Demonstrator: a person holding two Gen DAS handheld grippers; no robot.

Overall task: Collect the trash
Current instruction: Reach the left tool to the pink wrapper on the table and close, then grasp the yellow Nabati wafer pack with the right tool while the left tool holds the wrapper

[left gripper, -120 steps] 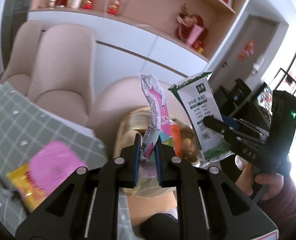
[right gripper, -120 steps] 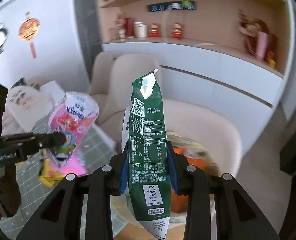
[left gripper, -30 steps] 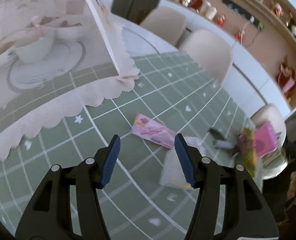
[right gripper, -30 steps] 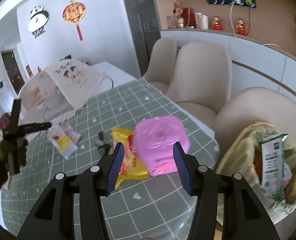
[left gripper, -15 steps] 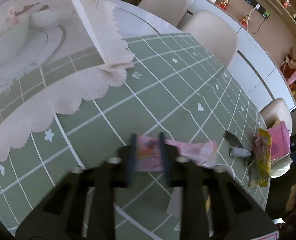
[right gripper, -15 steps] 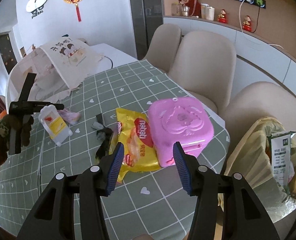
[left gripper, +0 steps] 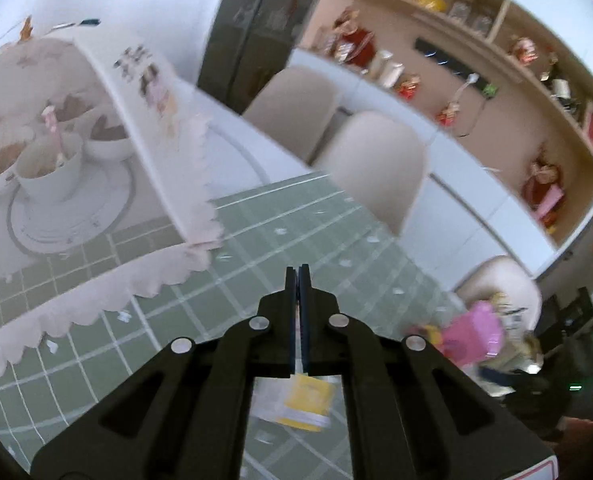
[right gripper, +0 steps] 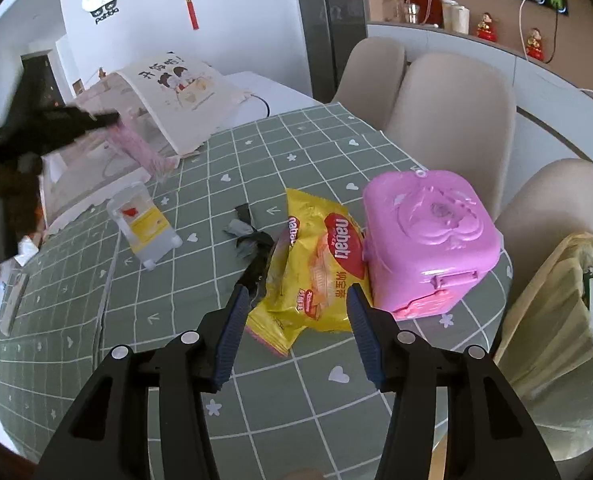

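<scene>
Two tools: left tool (right gripper: 112, 118) pinches the pink wrapper (right gripper: 140, 148); right tool (right gripper: 296, 320), spread, should straddle the yellow snack bag (right gripper: 316, 268), clearing the pink box (right gripper: 428, 236).

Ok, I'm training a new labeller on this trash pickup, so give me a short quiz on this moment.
1. True or false: the right gripper is shut on the yellow snack bag.
2. What does the left gripper hold above the table? A) a drinks can B) a pink wrapper C) a banana peel
3. In the right wrist view, what sits just right of the snack bag, against its edge?

Key: 1 false, its fingers are open, either side of the bag's near end. 2 B. 3 the pink box.
</scene>
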